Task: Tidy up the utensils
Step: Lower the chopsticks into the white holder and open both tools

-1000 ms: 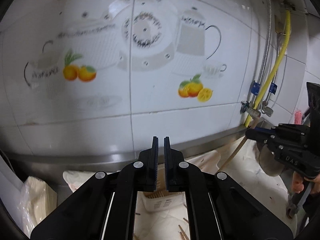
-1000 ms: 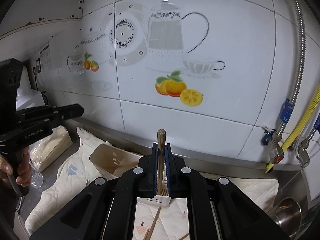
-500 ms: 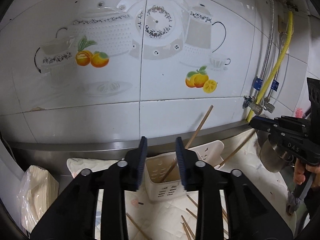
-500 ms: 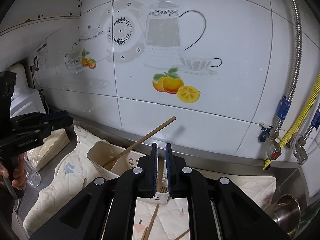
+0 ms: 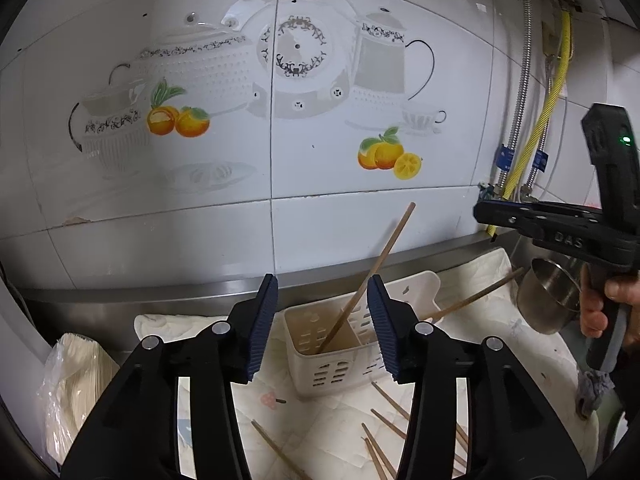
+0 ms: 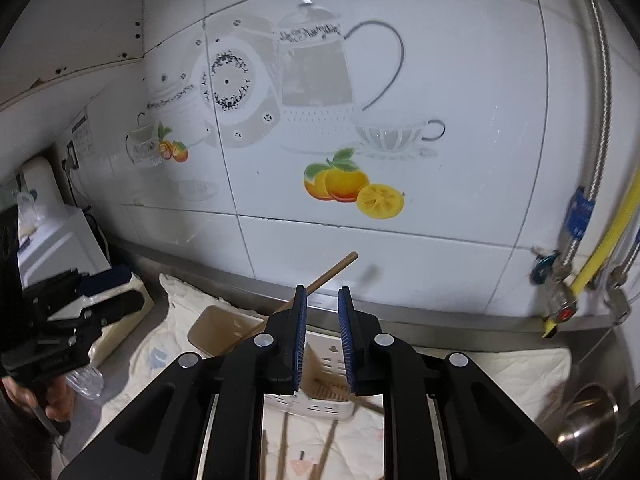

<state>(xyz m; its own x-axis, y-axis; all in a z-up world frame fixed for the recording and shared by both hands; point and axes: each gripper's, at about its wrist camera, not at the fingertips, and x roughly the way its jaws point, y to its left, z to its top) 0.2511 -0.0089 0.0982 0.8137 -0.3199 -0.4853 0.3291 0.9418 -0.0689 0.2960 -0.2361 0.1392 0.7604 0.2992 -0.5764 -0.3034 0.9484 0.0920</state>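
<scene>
left gripper [image 5: 322,326]: fingers spread wide, holding nothing; hovers near side of the holder, which shows in the gap between them
right gripper [image 6: 322,344]: fingers parted to a moderate gap, nothing between them; sits over the holder's right part, blurred
utensil holder [image 5: 336,354]: off-white slotted plastic caddy with compartments, stands on the cloth near the back wall
chopstick in holder [image 5: 370,274]: one wooden stick standing in the left compartment, tip down, leaning up and to the right toward the wall; also seen from the right wrist [image 6: 320,282] poking out behind the left finger
second stick [image 5: 476,294]: lies slanted at the holder's right side, far end up toward the steel cup; whether it rests on the holder's rim cannot be told
loose chopsticks [image 5: 390,424]: several scattered flat on the cloth, nearer than the holder, between the fingers and to the right
cloth [image 5: 336,420]: pale quilted mat covering the table
steel cup [image 5: 546,296]: right of the holder, at the cloth's edge
wrapped stack [image 5: 74,384]: pale bundle in plastic, far left on the table
wall [image 5: 320,216]: white tiles with teapot and orange prints; hoses at right
</scene>
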